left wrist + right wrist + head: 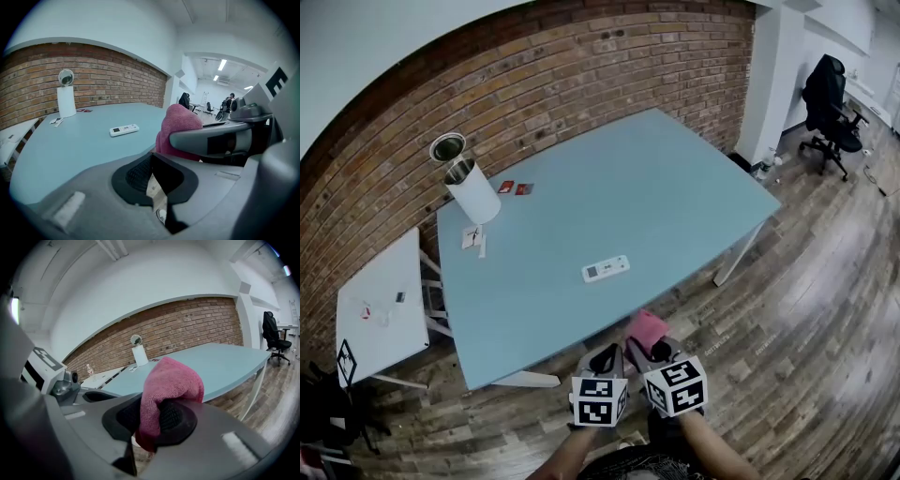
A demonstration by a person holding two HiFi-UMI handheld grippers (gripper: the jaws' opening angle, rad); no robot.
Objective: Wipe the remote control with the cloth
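A white remote control (pixel 606 269) lies flat on the light blue table (pixel 675 178), a little in from its near edge; it also shows as the remote control (pixel 124 130) in the left gripper view. My right gripper (pixel 645 352) is shut on a pink cloth (pixel 646 329), which bunches up above the jaws as the cloth (pixel 168 390). My left gripper (pixel 606 360) is beside it, shut and with nothing in it; its jaws meet in the left gripper (pixel 150 180). Both grippers hang just short of the table's near edge, over the wooden floor.
A white cylinder with a round mirror (pixel 469 183) stands at the table's far left corner, with small red cards (pixel 515 187) and papers (pixel 473 238) near it. A smaller white table (pixel 380 309) sits to the left. A black office chair (pixel 827 103) stands far right.
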